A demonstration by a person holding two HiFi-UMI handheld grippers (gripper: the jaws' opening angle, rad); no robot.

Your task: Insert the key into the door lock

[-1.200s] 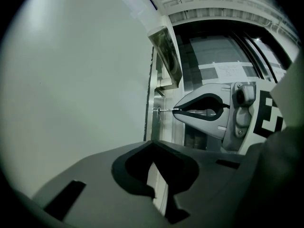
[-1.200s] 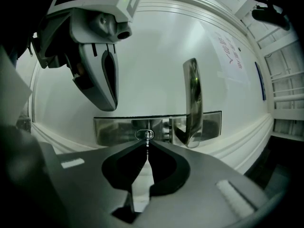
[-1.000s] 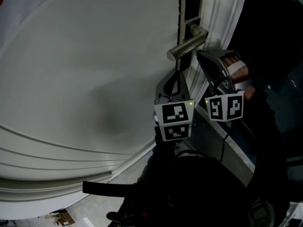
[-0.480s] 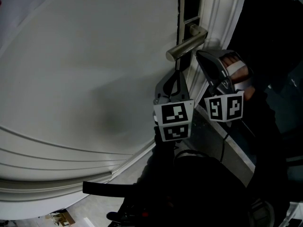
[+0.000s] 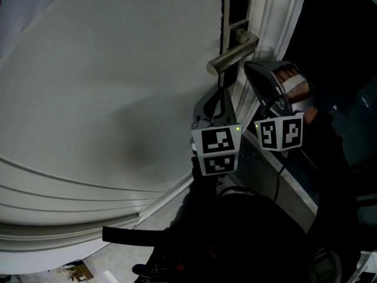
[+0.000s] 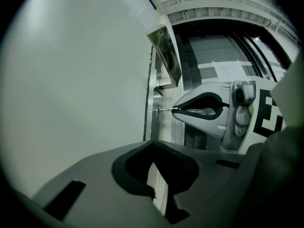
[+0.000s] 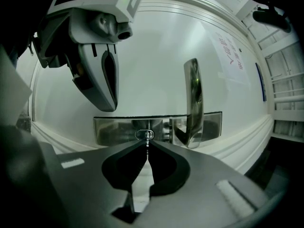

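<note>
Brushed metal forms the lock plate (image 7: pixel 114 129) on the white door (image 5: pixel 118 99), with the lever handle (image 7: pixel 192 103) standing out from it just beside the oval keyhole (image 7: pixel 144 135); the right gripper (image 7: pixel 147 144) has its jaws pressed together on the key (image 6: pixel 165 109), a thin blade that sticks straight out from their tips; the blade's tip meets the keyhole, though how far it has gone in cannot be told; a hand (image 5: pixel 293 89) grips this tool close to the door frame; the left gripper (image 6: pixel 152 144) hangs just beside the right one, below the handle in the head view, its jaw tips closed against each other with nothing between them; it points at the door's edge without touching the plate or the key.
</note>
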